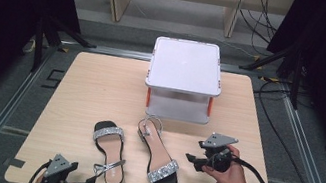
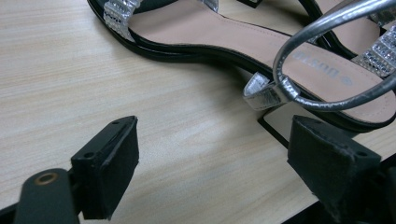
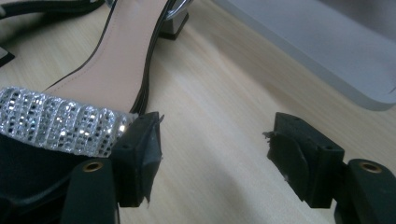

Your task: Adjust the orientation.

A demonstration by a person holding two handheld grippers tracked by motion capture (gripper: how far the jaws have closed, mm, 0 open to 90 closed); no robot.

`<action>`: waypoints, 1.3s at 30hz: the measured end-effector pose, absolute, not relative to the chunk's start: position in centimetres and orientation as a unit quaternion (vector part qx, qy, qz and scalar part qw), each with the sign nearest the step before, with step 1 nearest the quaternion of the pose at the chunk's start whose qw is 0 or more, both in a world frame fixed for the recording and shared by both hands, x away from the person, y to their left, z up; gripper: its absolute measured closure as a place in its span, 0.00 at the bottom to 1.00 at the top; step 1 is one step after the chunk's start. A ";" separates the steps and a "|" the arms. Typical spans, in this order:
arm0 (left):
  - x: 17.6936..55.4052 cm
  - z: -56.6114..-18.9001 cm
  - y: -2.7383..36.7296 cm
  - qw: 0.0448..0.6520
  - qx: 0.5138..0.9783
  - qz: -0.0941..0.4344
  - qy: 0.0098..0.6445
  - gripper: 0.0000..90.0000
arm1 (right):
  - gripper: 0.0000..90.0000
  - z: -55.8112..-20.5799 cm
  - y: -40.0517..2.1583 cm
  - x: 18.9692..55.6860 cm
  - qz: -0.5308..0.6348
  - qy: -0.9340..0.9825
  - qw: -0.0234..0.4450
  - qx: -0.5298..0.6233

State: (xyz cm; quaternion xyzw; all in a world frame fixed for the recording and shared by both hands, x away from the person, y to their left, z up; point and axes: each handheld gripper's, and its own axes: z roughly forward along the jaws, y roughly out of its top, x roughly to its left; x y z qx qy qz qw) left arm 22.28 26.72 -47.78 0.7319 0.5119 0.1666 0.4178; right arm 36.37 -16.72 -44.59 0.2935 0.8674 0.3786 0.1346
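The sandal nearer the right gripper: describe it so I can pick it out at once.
On the wooden table, in front of the white two-tier shelf, lie two black sandals. Take the right sandal: its sparkly toe band points toward the person and its silver ankle loop toward the shelf, while the left sandal lies the opposite way.

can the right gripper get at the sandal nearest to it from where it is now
Probably yes. The right gripper is open beside the right sandal, with only bare table between them and nothing in its jaws.

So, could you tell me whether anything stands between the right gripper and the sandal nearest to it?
Nothing visible does. The right gripper is open, with bare table between its fingers, and the right sandal lies just beside it.
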 end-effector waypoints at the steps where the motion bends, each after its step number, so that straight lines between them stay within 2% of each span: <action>1: 22.3 -47.8 26.7 0.419 0.733 0.167 0.509 0.18 | 0.43 -44.6 -16.7 36.5 0.379 0.869 0.142 0.284; 3: 22.5 -47.8 26.8 0.422 0.738 0.170 0.499 0.18 | 0.48 -44.6 -16.7 36.7 0.386 0.868 0.154 0.272; 5: 22.6 -47.8 26.9 0.422 0.741 0.173 0.492 0.18 | 0.52 -44.6 -16.5 37.0 0.394 0.866 0.139 0.275; 8: 22.5 -47.8 26.9 0.416 0.743 0.172 0.495 0.18 | 0.57 -44.3 -15.8 37.6 0.389 0.873 0.148 0.256; 9: 22.3 -47.8 26.8 0.415 0.731 0.165 0.516 0.18 | 0.58 -44.2 -15.3 37.7 0.390 0.872 0.151 0.254; 10: 22.5 -47.8 26.9 0.418 0.741 0.172 0.497 0.18 | 0.59 -44.1 -14.8 38.0 0.393 0.872 0.145 0.252; 14: 22.3 -47.9 26.8 0.414 0.729 0.165 0.519 0.18 | 0.62 -43.9 -12.3 39.0 0.384 0.880 0.149 0.235; 21: 22.2 -47.8 26.9 0.418 0.727 0.166 0.519 0.18 | 0.65 -43.2 -9.1 41.6 0.414 0.871 0.110 0.241; 26: 22.3 -47.9 26.9 0.420 0.728 0.166 0.517 0.18 | 0.68 -44.0 -7.5 43.7 0.409 0.869 0.089 0.266; 27: 22.5 -47.9 27.0 0.423 0.737 0.173 0.498 0.18 | 0.69 -44.2 -7.2 44.0 0.405 0.869 0.088 0.269; 30: 22.2 -47.9 26.9 0.420 0.726 0.166 0.519 0.18 | 0.74 -45.0 -6.4 44.9 0.407 0.871 0.072 0.266; 32: 22.6 -47.8 27.1 0.424 0.741 0.175 0.491 0.18 | 0.77 -45.5 -6.1 45.3 0.401 0.872 0.066 0.271; 33: 22.2 -47.8 26.8 0.418 0.727 0.165 0.520 0.18 | 0.80 -45.7 -6.0 45.6 0.405 0.872 0.060 0.267; 34: 22.5 -47.8 27.0 0.423 0.738 0.171 0.497 0.18 | 0.83 -45.8 -5.9 45.6 0.409 0.870 0.053 0.271; 35: 22.2 -47.8 26.8 0.419 0.728 0.163 0.518 0.18 | 0.85 -45.9 -5.8 45.6 0.408 0.871 0.054 0.269; 39: 22.2 -47.8 26.9 0.421 0.729 0.167 0.513 0.18 | 0.91 -45.7 -6.0 45.2 0.413 0.871 0.064 0.258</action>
